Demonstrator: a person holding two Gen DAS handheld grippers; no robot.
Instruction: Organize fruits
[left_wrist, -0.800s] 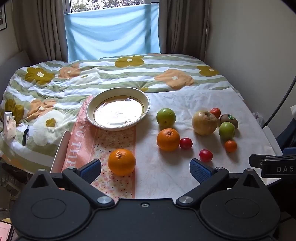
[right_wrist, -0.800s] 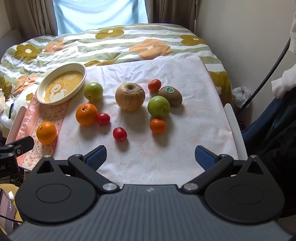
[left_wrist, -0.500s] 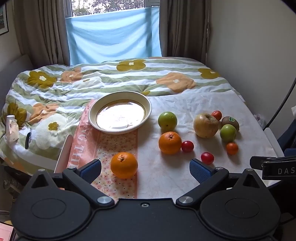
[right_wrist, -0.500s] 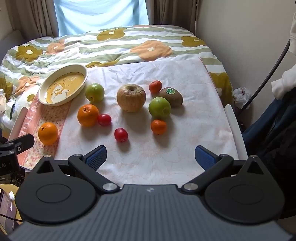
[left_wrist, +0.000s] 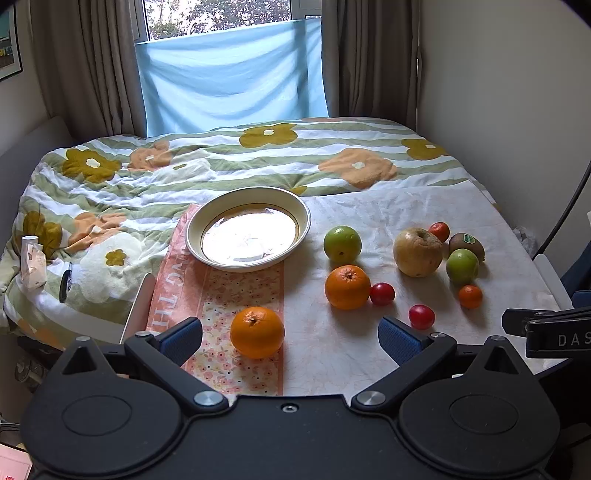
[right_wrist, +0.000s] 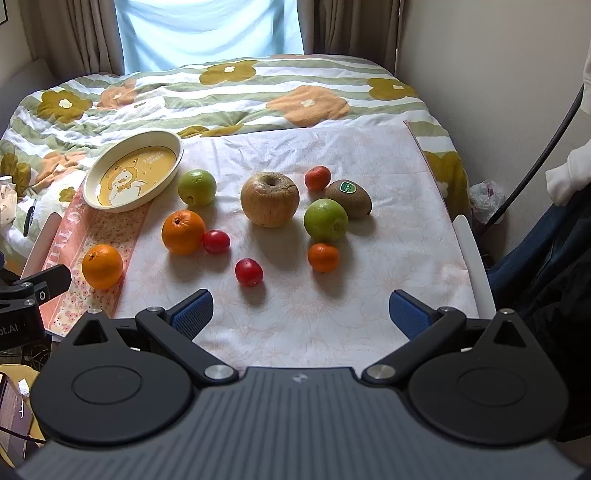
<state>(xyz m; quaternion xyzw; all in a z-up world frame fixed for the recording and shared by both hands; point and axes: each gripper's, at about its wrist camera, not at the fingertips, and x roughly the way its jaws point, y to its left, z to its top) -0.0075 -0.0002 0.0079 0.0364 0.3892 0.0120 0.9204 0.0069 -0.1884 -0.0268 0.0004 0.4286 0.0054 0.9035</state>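
Both views rose | orange (left_wrist: 257, 332) before left jaws | plate (left_wrist: 248, 229) behind

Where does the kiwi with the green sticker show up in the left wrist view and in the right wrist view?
Left wrist view: kiwi far right, behind a green apple.
Right wrist view: kiwi right of centre, behind the same apple.
Shared landmark: the big brownish apple, left of it in both.

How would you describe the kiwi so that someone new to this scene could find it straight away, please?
Start at the pale cloth spread over the flowered bedspread, and go to the fruit cluster on its right side, beyond the big yellow-brown apple. The kiwi lies at the cluster's far right, touching a green apple. It is the only fuzzy brown fruit, with a small green sticker.
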